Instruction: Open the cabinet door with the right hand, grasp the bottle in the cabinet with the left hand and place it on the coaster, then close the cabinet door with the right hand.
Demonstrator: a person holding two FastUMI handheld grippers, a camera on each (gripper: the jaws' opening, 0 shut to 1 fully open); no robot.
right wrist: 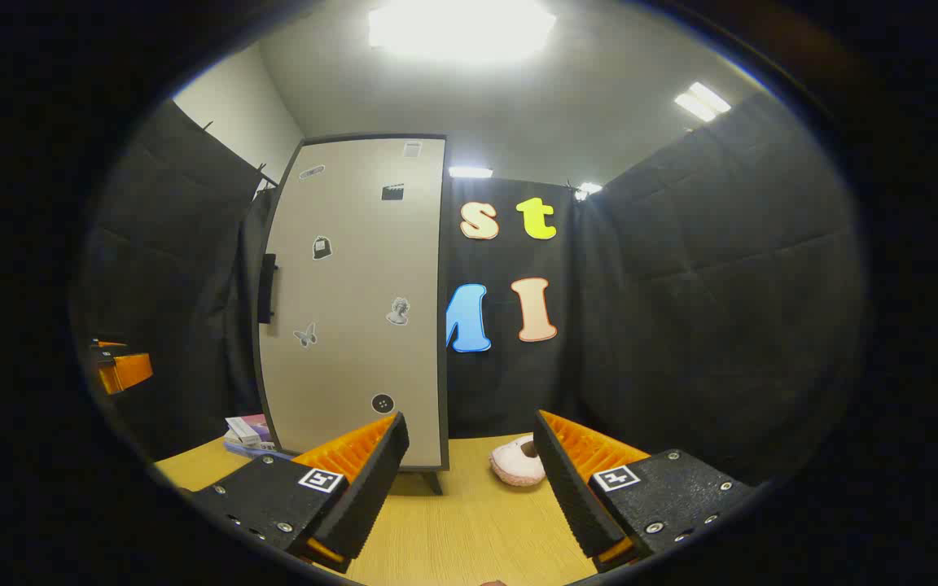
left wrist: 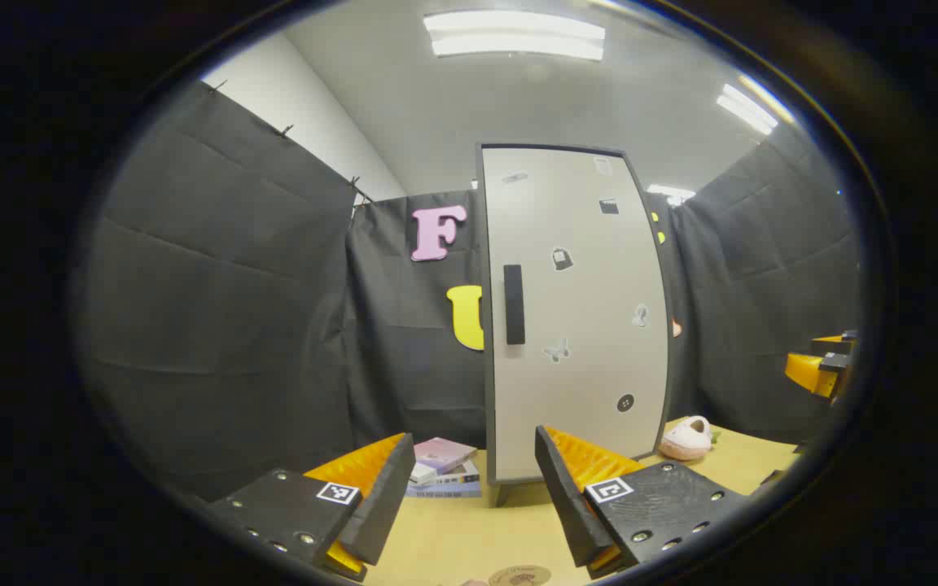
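A tall pale cabinet (left wrist: 575,317) with a closed door stands on the wooden table, straight ahead in the left gripper view; its dark vertical handle (left wrist: 514,303) sits near the door's left edge. The same cabinet (right wrist: 355,301) and handle (right wrist: 267,287) appear left of centre in the right gripper view. My left gripper (left wrist: 469,496) is open and empty, well short of the door. My right gripper (right wrist: 469,476) is also open and empty, in front of the cabinet's right edge. A round coaster (left wrist: 519,576) lies on the table just below the left gripper. The bottle is hidden behind the door.
A stack of books (left wrist: 443,474) lies left of the cabinet, also seen as books (right wrist: 247,431) from the right. A pink plush slipper (left wrist: 687,439) rests to the cabinet's right, the slipper (right wrist: 518,464) close ahead of my right gripper. Black cloth walls surround the wooden table (right wrist: 469,529).
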